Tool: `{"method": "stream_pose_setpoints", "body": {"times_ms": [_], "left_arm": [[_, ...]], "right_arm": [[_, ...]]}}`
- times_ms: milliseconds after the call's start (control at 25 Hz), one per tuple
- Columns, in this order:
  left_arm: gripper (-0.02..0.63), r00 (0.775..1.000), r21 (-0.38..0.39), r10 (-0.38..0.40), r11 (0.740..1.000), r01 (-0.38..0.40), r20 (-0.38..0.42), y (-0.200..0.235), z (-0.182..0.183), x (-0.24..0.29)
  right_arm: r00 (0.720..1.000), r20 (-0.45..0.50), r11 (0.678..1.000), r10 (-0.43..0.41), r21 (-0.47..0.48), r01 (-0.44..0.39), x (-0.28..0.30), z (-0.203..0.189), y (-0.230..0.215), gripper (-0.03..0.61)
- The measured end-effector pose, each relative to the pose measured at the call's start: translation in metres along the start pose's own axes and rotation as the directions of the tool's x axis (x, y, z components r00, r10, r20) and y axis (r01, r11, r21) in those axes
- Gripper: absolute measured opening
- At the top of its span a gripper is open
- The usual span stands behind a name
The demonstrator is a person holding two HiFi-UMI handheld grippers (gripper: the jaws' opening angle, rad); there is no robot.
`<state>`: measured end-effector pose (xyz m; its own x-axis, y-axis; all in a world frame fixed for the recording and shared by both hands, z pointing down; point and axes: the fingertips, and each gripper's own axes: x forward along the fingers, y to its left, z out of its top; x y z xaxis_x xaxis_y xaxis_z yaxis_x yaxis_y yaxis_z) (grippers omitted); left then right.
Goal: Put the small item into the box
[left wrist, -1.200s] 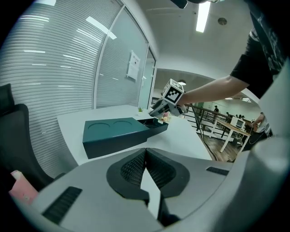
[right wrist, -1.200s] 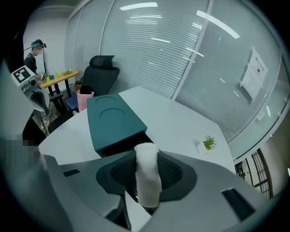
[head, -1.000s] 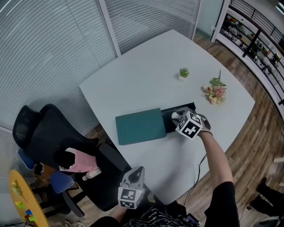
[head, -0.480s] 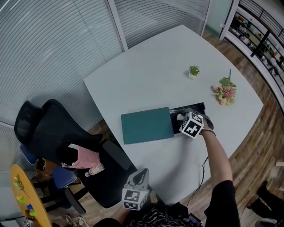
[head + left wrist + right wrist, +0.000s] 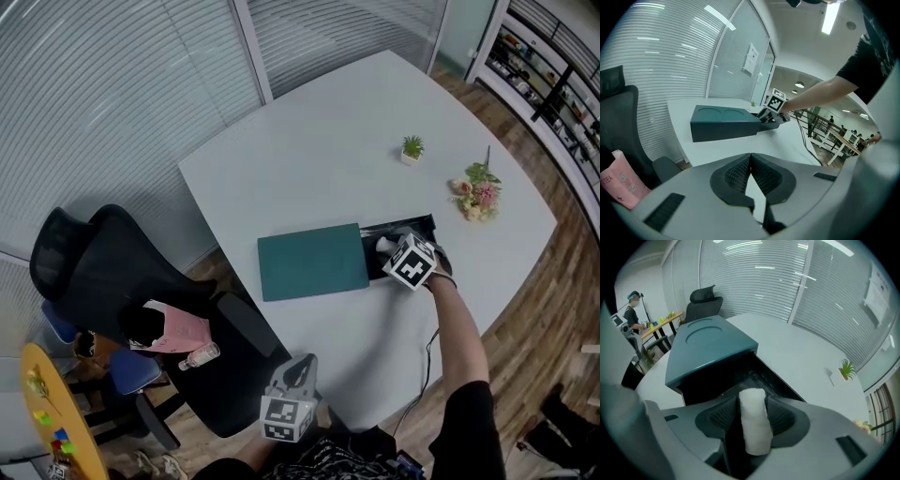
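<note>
My right tongs sit at the open end of the teal box, low over its black pull-out tray, and their jaws are opening. The small item, a white roll, stands upright between the two ribbed pads; they lie just beside its sides, and a thin dark gap shows down its left side. The roll's top end points into the dark tray mouth under the teal lid, so it hangs over the tray, not yet lying in it. The box lies flat on the white counter, its closed end near the counter edge that faces the black chair and its tray end pointing toward the middle. My left tongs are off the counter, past its near corner and well apart from the box, with the jaws together and nothing between them. A small potted plant and a bunch of flowers stand toward the far right edge.
</note>
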<state>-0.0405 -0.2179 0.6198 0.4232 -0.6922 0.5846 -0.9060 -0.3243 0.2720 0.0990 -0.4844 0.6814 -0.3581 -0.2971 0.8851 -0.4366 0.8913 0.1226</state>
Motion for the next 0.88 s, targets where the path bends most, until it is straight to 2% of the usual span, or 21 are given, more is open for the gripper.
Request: {"method": "stream_pose_setpoints", "body": {"times_ms": [40,80,360,520,880], "left_arm": [[0.017,1.0,0.003,0.0,1.0,0.0,0.002,-0.001,0.0,-0.001],[0.017,1.0,0.006,0.0,1.0,0.0,0.004,-0.002,-0.001,-0.001],[0.017,1.0,0.016,-0.004,1.0,0.004,0.022,-0.006,0.002,-0.006],[0.017,0.999,0.042,-0.015,0.999,0.013,0.044,-0.013,0.007,-0.009],[0.017,0.993,0.103,-0.06,0.993,0.05,0.104,-0.038,0.018,-0.031]], "right_arm": [[1.0,0.018,1.0,0.009,0.023,-0.01,-0.001,0.0,0.001,0.238],[0.999,0.036,0.999,0.018,0.048,-0.019,-0.004,0.001,0.002,0.247],[0.983,0.183,0.997,-0.021,0.071,0.009,-0.052,0.032,-0.002,0.258],[0.949,0.311,0.986,-0.039,0.165,-0.013,-0.089,0.051,-0.002,0.258],[0.857,0.485,0.967,-0.174,0.247,0.057,-0.169,0.063,0.021,0.258]]}}
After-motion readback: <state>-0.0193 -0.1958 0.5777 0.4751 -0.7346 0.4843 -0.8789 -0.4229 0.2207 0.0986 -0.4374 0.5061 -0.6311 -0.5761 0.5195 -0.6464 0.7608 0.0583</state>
